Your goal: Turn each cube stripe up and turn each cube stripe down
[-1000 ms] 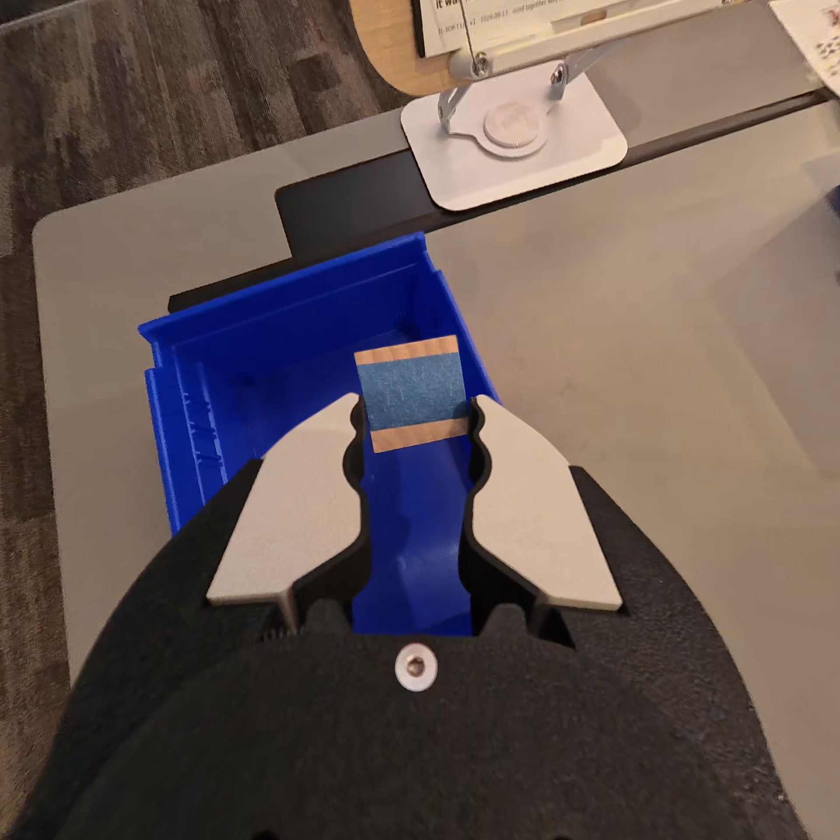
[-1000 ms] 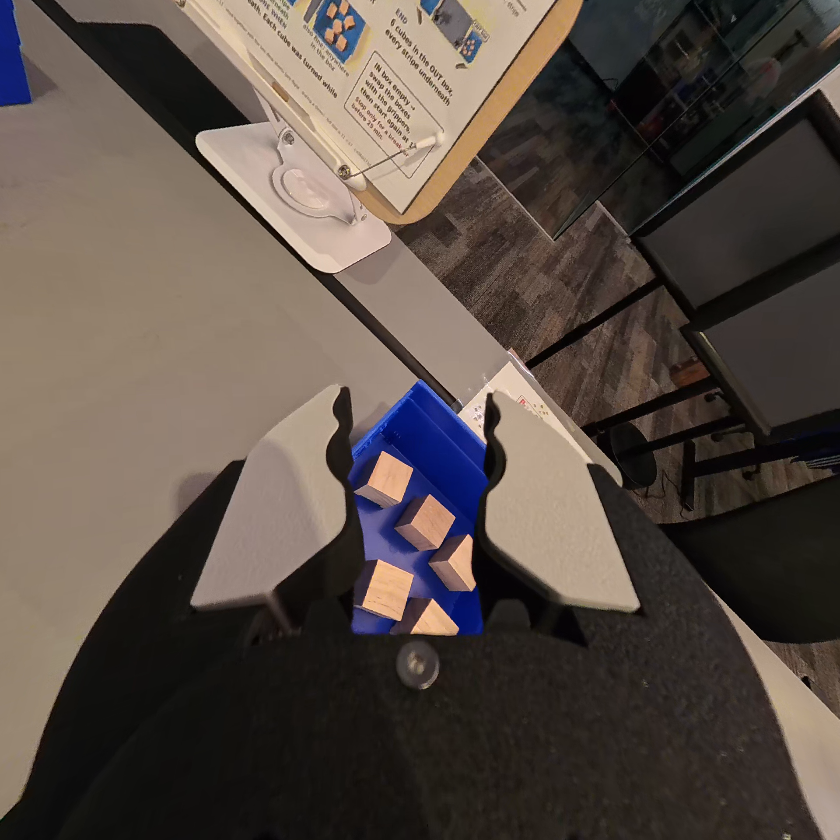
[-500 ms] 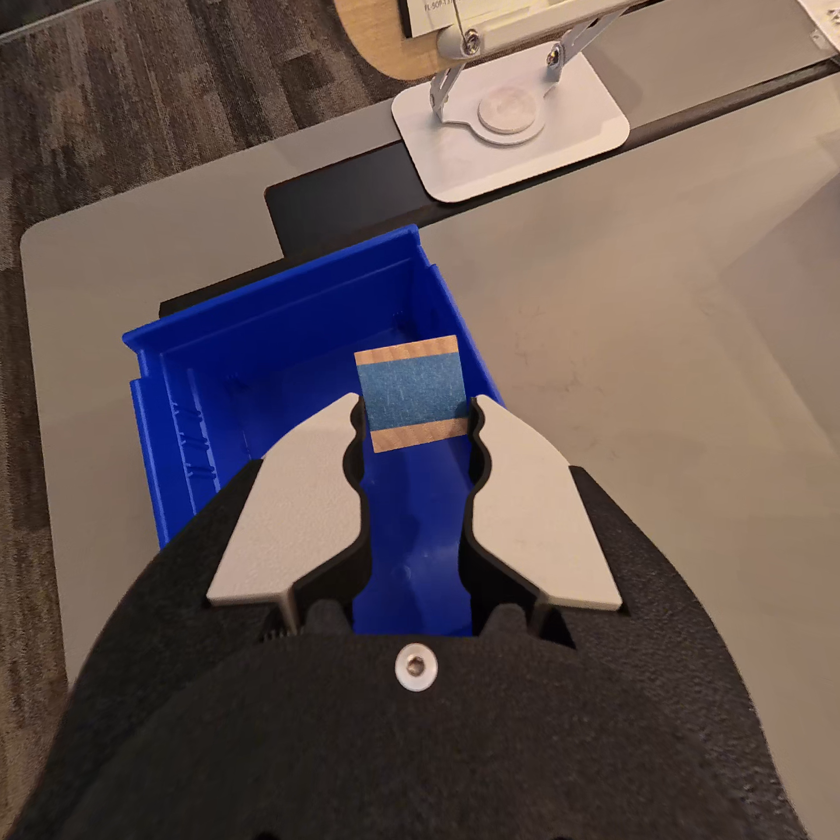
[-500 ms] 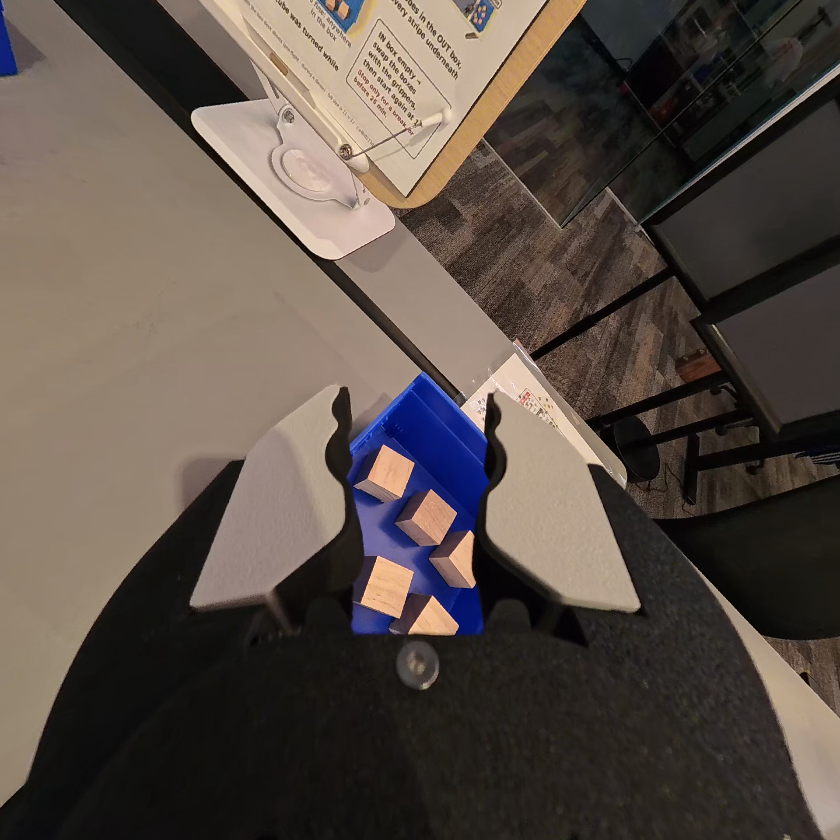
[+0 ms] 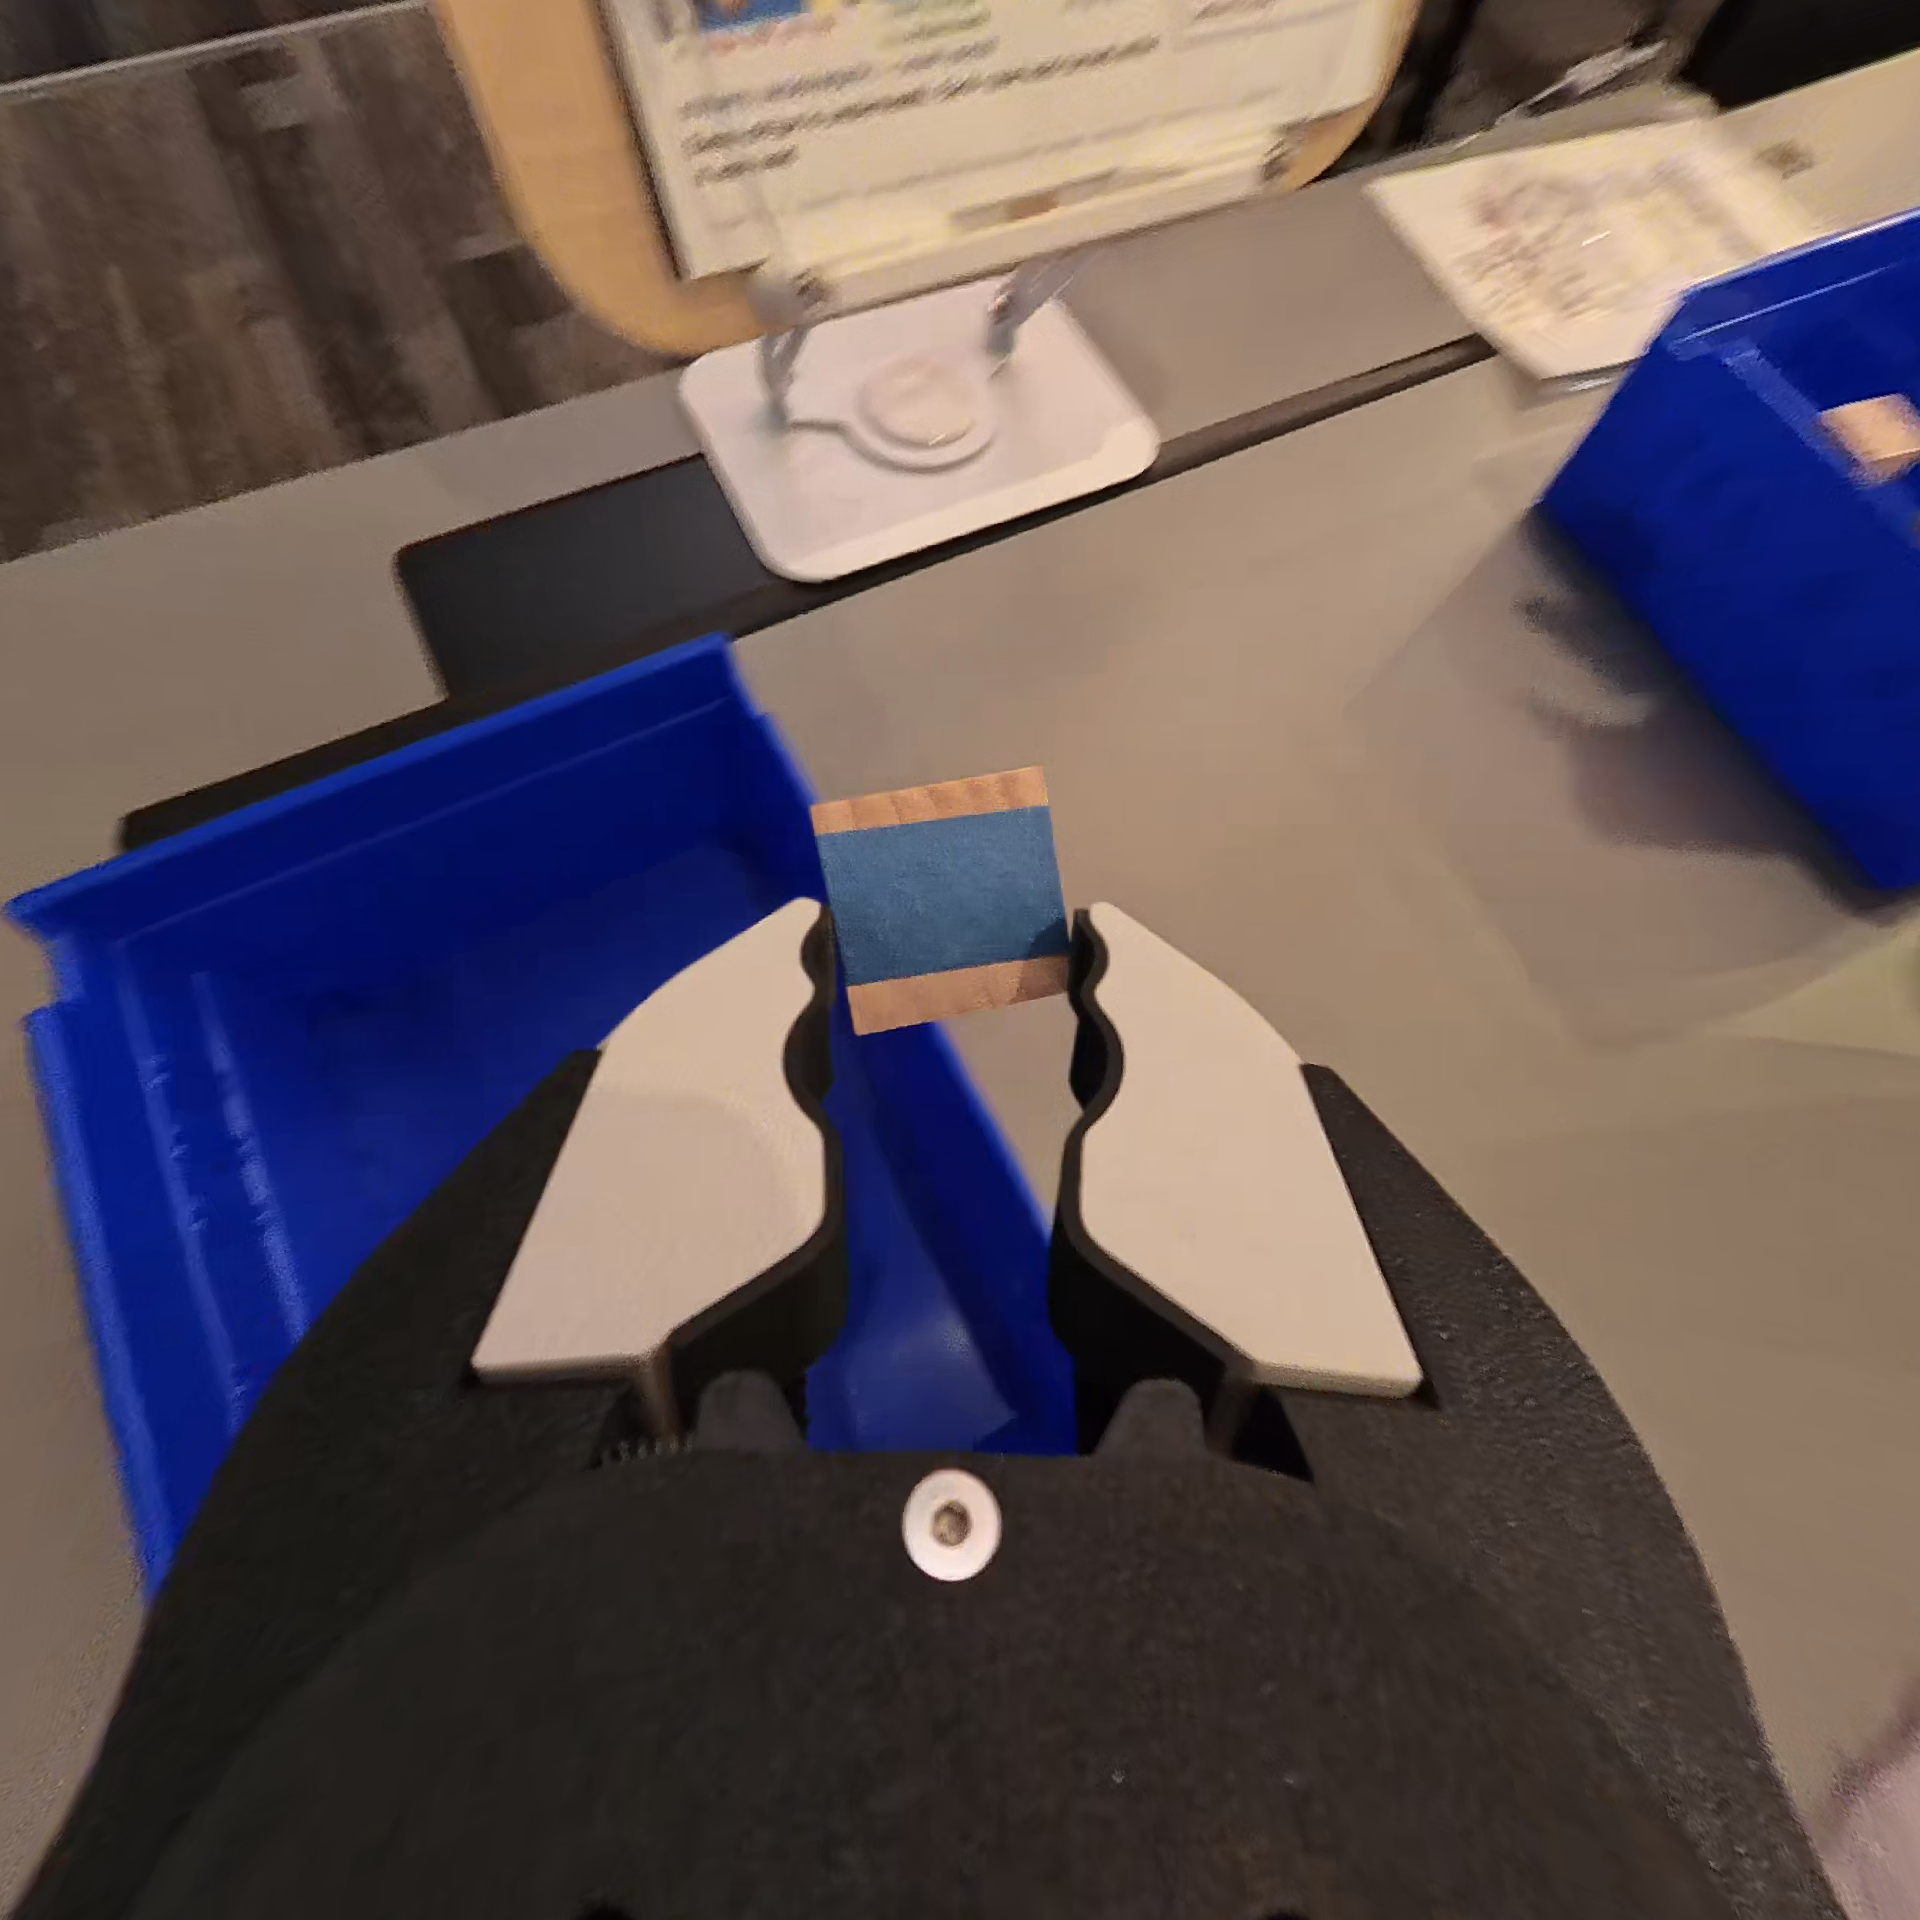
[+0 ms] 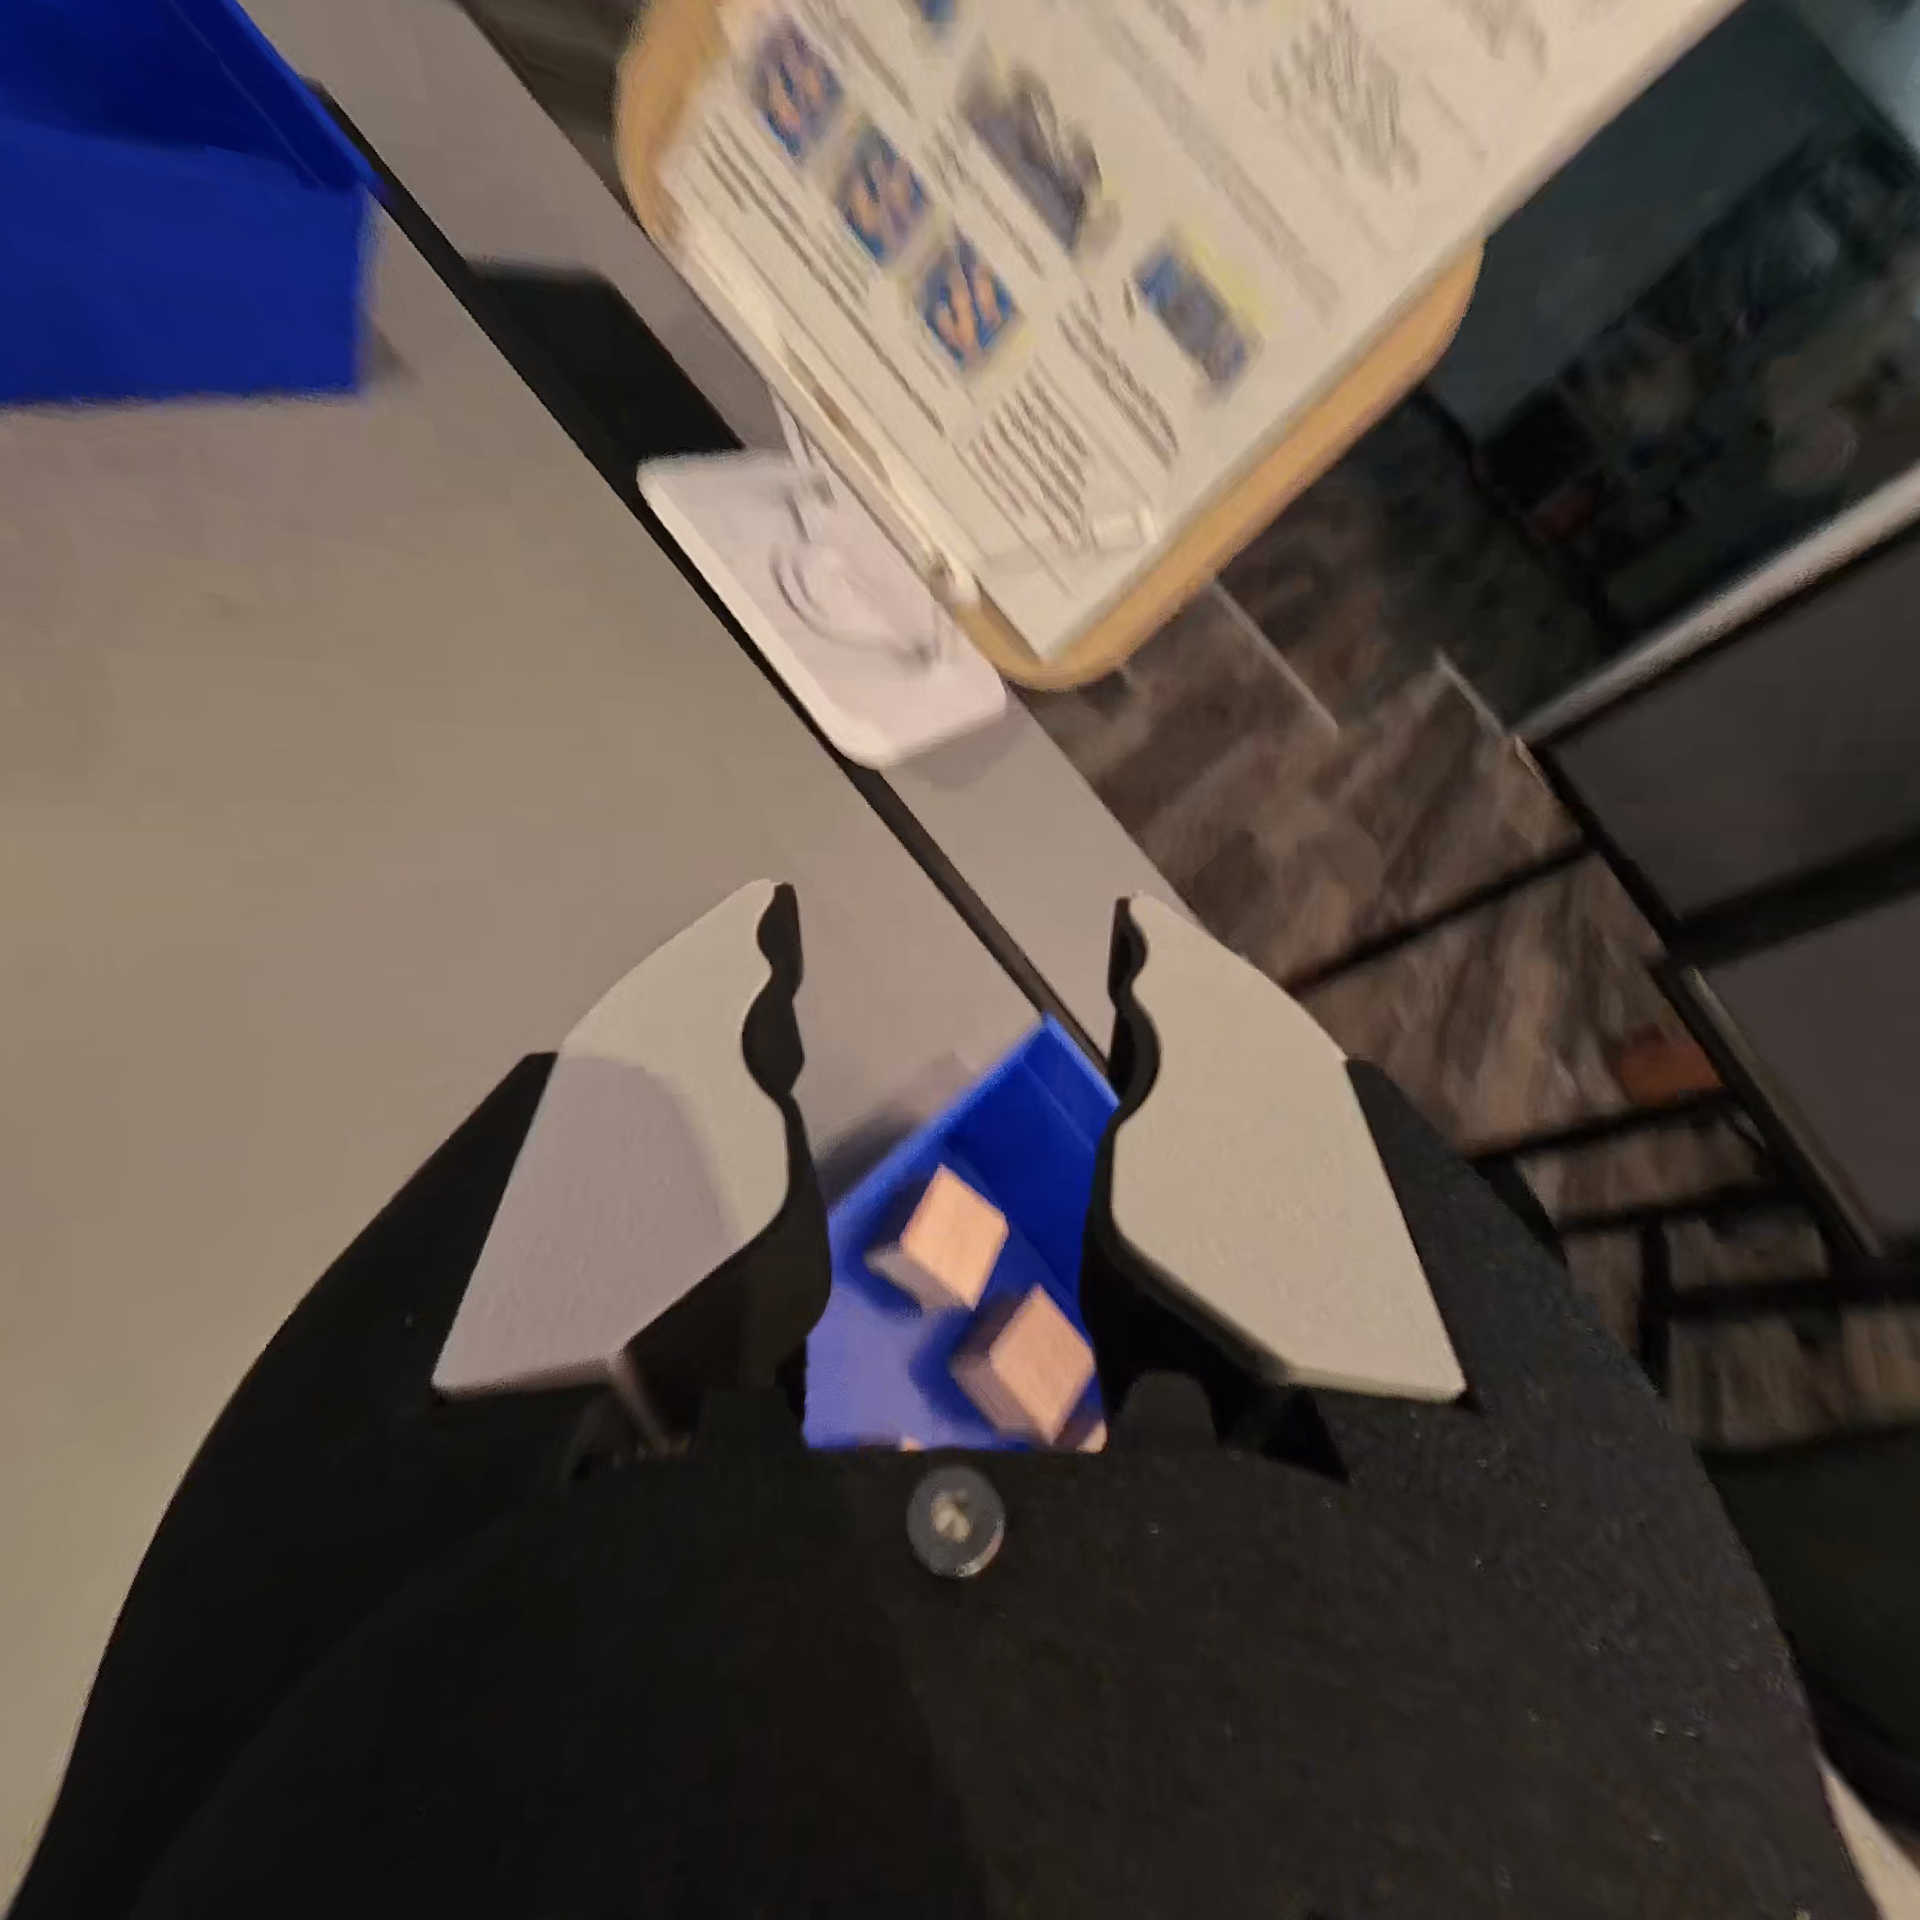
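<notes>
My left gripper [image 5: 948,920] is shut on a wooden cube [image 5: 940,899] whose blue stripe faces up toward the camera. It holds the cube in the air over the right rim of the left blue bin [image 5: 343,956], which looks empty. My right gripper [image 6: 948,914] is open and empty above a second blue bin [image 6: 1023,1122] that holds several plain-faced wooden cubes [image 6: 948,1242]. That bin also shows at the right edge of the left wrist view [image 5: 1766,582]. The left bin shows at the top left of the right wrist view [image 6: 156,239].
A wooden board with an instruction sheet stands on a white base [image 5: 920,447] at the back of the grey table [image 5: 1299,831]. It also shows in the right wrist view [image 6: 831,613]. A printed sheet [image 5: 1579,249] lies at the back right. Dark floor lies beyond the table.
My left gripper has lifted and swung right with the cube, from inside the left bin to over its right rim. My right gripper has pulled back and tilted up; both views are blurred.
</notes>
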Motion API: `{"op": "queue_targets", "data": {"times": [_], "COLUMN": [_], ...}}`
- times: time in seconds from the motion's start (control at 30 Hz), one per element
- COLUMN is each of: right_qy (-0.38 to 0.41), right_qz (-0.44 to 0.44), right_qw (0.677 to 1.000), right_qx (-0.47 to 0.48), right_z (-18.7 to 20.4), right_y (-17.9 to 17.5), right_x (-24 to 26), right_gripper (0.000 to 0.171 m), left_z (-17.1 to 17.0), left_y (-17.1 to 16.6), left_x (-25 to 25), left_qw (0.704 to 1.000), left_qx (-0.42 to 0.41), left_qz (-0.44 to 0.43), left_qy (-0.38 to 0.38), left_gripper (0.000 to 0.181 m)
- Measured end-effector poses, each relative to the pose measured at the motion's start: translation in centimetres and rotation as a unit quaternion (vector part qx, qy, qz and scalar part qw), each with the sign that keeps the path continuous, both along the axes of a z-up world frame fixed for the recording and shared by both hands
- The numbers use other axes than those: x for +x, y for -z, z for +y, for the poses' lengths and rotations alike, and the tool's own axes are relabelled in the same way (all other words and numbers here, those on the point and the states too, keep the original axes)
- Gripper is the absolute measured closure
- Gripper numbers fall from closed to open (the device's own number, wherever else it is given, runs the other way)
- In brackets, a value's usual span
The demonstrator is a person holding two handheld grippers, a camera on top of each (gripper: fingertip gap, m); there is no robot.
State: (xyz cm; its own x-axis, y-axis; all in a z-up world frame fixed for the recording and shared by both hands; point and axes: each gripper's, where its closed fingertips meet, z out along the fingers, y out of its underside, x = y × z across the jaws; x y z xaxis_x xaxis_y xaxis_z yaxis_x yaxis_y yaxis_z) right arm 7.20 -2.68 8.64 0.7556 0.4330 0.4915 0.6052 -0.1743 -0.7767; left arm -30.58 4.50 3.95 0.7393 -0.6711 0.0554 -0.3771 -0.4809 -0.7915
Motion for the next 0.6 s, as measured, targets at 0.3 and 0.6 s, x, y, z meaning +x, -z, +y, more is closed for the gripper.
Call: {"op": "queue_targets", "data": {"times": [0.3,0.6], "right_qy": [-0.301,-0.354], "right_qz": [0.075,0.070], "right_qw": [0.941,0.894], "right_qx": [0.137,0.267], "right_z": [-4.0,-6.9], "right_y": [-2.0,-1.9], "right_x": [-14.0,-19.6], "right_gripper": [0.104,0.097], "left_z": [-10.8,-15.9], "left_y": [-5.4,-7.9], "left_x": [12.9,17.2], "left_qw": [0.956,0.913], "left_qx": [-0.050,-0.090], "left_qz": [-0.174,-0.234], "left_qy": [0.230,0.321], "left_gripper": [0.138,0.139]}}
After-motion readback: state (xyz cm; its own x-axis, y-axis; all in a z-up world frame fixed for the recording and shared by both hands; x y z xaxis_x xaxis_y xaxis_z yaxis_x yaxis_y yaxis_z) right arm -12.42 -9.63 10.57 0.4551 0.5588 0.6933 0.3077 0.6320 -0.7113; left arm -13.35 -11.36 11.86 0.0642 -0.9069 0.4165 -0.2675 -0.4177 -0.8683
